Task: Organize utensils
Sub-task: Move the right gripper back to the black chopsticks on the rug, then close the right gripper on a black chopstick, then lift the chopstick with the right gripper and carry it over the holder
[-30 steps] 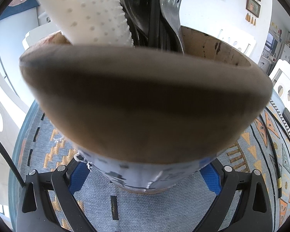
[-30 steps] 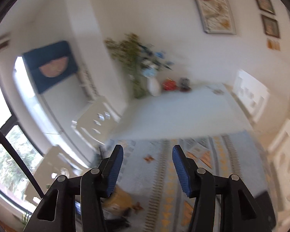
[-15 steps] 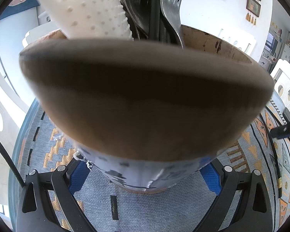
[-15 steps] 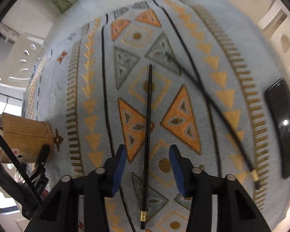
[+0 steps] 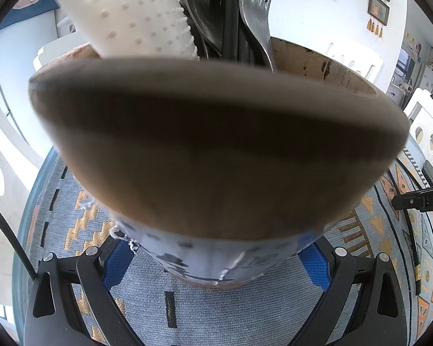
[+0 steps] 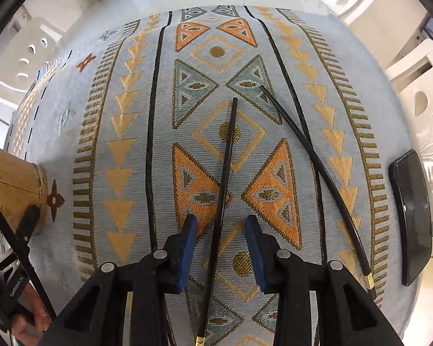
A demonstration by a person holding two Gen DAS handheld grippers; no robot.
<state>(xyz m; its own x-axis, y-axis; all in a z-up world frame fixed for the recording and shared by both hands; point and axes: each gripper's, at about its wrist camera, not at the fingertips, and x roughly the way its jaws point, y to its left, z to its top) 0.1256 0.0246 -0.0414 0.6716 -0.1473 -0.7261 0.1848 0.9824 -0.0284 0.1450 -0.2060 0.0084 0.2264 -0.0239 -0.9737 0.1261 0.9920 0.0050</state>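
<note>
my right gripper half open, jaws just closing around thin black chopstick flat on patterned cloth, not yet pinched; light, stiff, slippery, grip mid-shaft; left gripper clasps wooden utensil holder

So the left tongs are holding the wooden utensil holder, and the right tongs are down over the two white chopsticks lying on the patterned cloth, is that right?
Not quite: the two chopsticks are black, not white, as the right wrist view shows. The rest stands: the left tongs hold the wooden utensil holder, and the right tongs, jaws just closing, straddle one chopstick on the patterned cloth.
</note>
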